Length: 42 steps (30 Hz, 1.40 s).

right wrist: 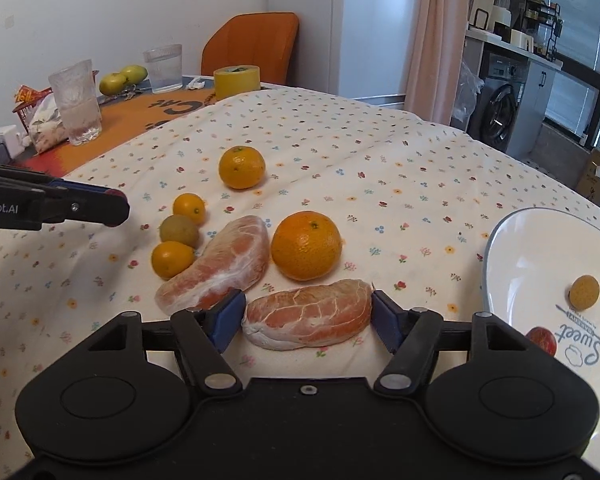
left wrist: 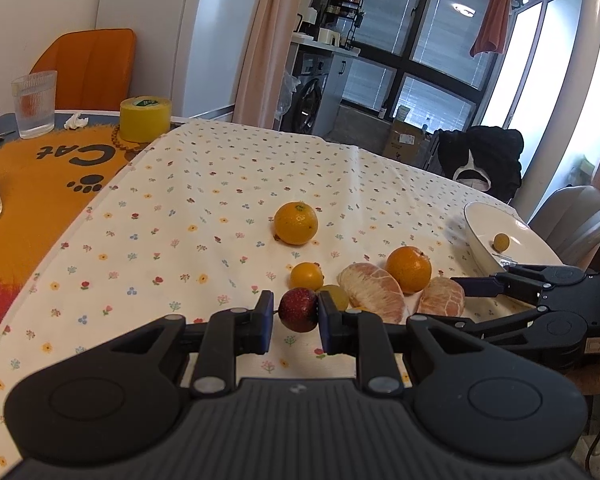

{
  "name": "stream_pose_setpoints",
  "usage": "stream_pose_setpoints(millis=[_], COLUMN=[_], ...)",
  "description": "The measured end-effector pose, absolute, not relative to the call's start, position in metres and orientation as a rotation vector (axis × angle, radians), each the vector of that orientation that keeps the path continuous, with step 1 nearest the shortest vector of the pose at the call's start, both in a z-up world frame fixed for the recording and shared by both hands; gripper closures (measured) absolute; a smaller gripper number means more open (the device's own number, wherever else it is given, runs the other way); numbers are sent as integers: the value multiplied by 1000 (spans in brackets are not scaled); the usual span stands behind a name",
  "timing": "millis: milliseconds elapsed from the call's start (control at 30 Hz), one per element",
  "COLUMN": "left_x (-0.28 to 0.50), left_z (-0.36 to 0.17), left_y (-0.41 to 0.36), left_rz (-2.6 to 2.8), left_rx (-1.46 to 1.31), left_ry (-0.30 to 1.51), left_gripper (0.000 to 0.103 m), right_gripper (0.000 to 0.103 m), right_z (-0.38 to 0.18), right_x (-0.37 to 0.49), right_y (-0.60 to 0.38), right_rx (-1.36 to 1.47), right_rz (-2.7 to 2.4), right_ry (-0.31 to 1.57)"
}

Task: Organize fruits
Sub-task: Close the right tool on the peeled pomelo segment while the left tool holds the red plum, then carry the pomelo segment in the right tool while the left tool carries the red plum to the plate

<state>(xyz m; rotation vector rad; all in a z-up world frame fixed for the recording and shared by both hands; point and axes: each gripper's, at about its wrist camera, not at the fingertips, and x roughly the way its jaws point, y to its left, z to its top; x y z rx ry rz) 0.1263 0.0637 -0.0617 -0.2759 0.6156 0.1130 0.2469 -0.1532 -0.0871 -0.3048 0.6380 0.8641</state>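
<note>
Left gripper (left wrist: 294, 316) is clamped on a small red fruit (left wrist: 298, 309) above the floral tablecloth (left wrist: 220, 184). Right gripper (right wrist: 308, 316) is spread wide around 1 pomelo segment (right wrist: 310, 314), beside the white plate (right wrist: 540, 240)

A thin cotton-like tablecloth (right wrist: 340, 152) with a small flower print lies wrinkled over the desk. The white plate (right wrist: 540, 248) looks like glossy glazed ceramic. Both tools, left tool (left wrist: 293, 316) and right tool (right wrist: 308, 316), are matt black plastic with ribbed blue pads (right wrist: 226, 316) and dull metal rivets. The pomelo segment (right wrist: 308, 320) wears a dry, veined membrane. The oranges (right wrist: 306, 245) have pitted, slightly shiny peel. The ribbed tumbler (right wrist: 163, 67) in the upper left is clear glass.
</note>
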Motion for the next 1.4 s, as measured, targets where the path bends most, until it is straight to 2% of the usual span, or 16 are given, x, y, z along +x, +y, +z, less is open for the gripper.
stream_pose_setpoints(millis=[600,1400], left_x=[141,182], left_z=[-34,-21], left_y=[25,-32], left_rz=[35,-93], left_rx=[-208,-153], left_ry=[557,536], left_gripper=[82,82], right_gripper=[38,38], right_z=[-55,-44], right_x=[241,261], right_y=[-200,-274], right_rx=[-239,-165], right_rz=[778,589], right_ry=[543,493])
